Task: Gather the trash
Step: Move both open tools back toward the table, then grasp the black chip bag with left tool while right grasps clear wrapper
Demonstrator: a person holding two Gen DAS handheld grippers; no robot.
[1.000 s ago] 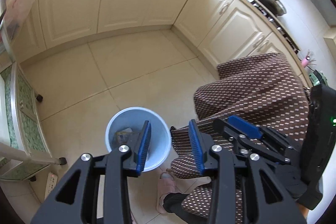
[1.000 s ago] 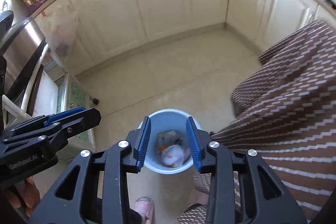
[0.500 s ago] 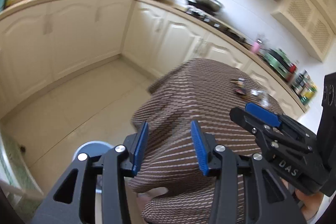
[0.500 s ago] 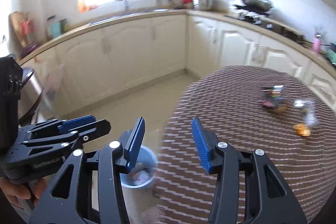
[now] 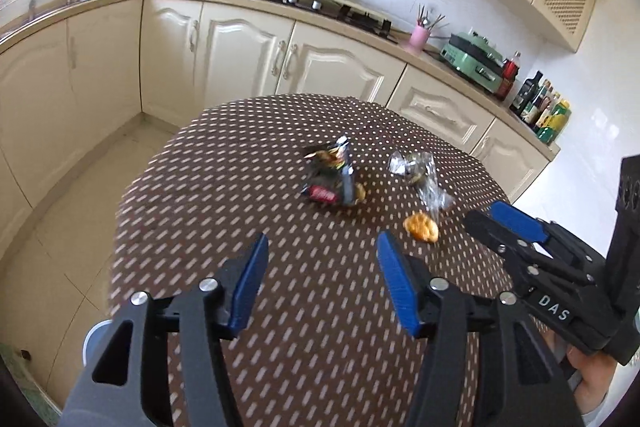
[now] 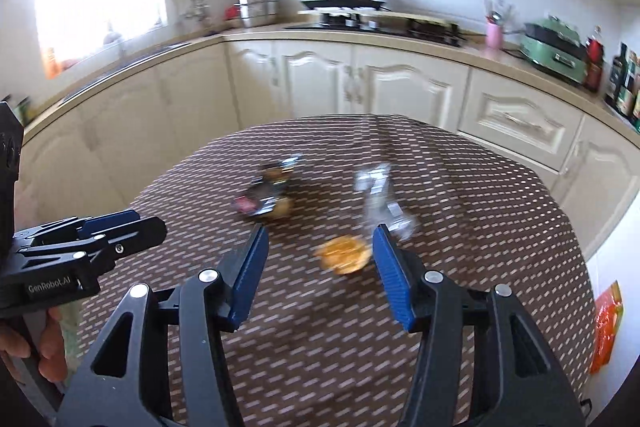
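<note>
Your left gripper (image 5: pixel 322 259) hangs over the near half of the round table under its brown cloth with pale dots (image 5: pixel 224 195), jaws apart with nothing between them; they have just been opening, and so have those of your right gripper (image 6: pixel 318 251), which is equally empty and released. Three pieces of trash lie on the cloth, and from the left gripper's view you can read them left to right. At about twelve o'clock from the left fingertips sits the crumpled black foil snack wrapper with a red patch (image 5: pixel 334 179), well clear of the pads. At about one o'clock, further back, is the clear crinkled cellophane wrapper with a silvery twist (image 5: pixel 420 175). Nearest, at about two o'clock and just beside the right-hand pad, lies the small orange-yellow crumpled lump (image 5: pixel 420 227) (peel or a scrap of pastry, too blurred to say). In the right gripper's view that lump (image 6: pixel 344 249) shows between the two blue pads, though it rests on the cloth beyond them and is not pinched. All three are probably very light and soft: the foil and cellophane should crush and may slip, so pinch each at its thickest bunched fold, not a loose edge. The lump may crumble; close on its middle gently.
</note>
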